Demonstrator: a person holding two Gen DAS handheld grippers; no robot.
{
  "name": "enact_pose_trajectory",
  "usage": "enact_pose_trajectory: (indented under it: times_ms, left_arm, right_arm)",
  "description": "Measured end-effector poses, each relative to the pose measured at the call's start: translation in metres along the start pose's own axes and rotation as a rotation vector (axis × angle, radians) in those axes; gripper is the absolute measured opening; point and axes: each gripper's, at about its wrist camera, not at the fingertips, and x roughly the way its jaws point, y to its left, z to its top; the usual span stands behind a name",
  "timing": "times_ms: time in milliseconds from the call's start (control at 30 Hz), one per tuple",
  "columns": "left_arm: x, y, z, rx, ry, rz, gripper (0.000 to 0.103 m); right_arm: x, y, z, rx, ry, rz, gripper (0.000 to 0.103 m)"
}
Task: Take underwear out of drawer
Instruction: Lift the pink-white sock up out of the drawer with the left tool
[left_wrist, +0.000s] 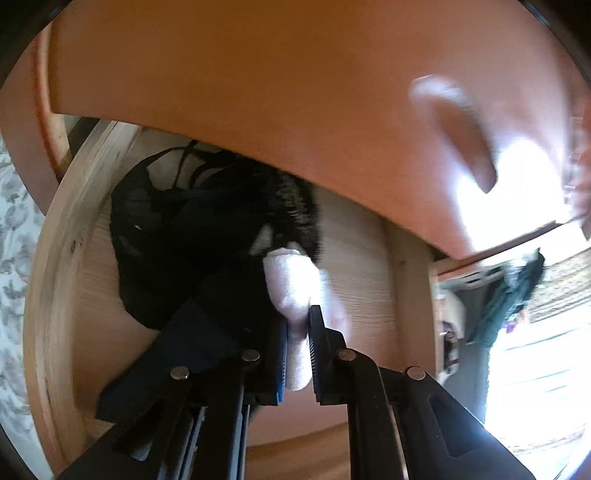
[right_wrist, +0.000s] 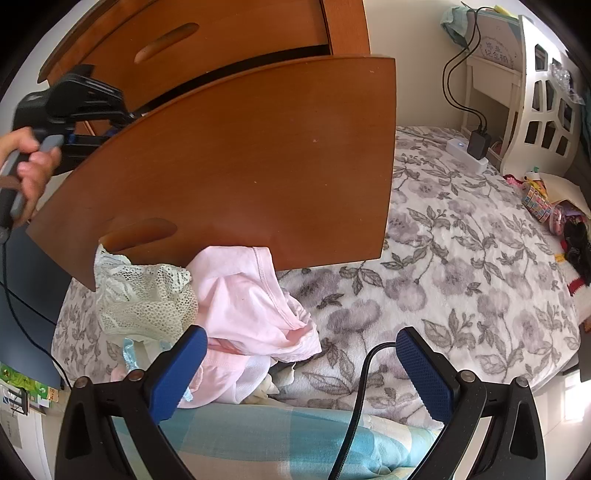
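Inside the open wooden drawer (left_wrist: 55, 258), my left gripper (left_wrist: 299, 317) is shut on a small white garment (left_wrist: 291, 280), pinched between its pads. A heap of black underwear (left_wrist: 177, 229) lies just behind it on the drawer floor. In the right wrist view, a hand (right_wrist: 33, 166) holds the left gripper's body (right_wrist: 74, 99), whose fingers are hidden behind the pulled-out drawer front (right_wrist: 240, 166). My right gripper (right_wrist: 301, 343) hangs open over the bed with nothing between its fingers. Pink underwear (right_wrist: 251, 302) and a white lace piece (right_wrist: 144, 295) lie on the bed below the drawer front.
The upper drawer front with its recessed handle (left_wrist: 461, 140) overhangs the open drawer closely. A floral blanket (right_wrist: 461, 258) covers the bed to the right. A black cable (right_wrist: 365, 387) runs between the right fingers. A power strip with a charger (right_wrist: 476, 147) and a white headboard (right_wrist: 546, 110) stand at the far end.
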Motion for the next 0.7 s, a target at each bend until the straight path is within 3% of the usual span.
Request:
enact_pose_trajectory:
  times_ms: [400, 700]
  left_arm:
    - [-0.061, -0.021, -0.033, 0.043, -0.166, -0.175, 0.010]
    - [-0.128, -0.061, -0.061, 0.195, -0.276, -0.315, 0.010]
  right_arm:
    - [-0.001, 0.001, 0.000, -0.008, 0.000, -0.013, 0.103]
    - [-0.002, 0.001, 0.000, -0.010, 0.001, -0.016, 0.103]
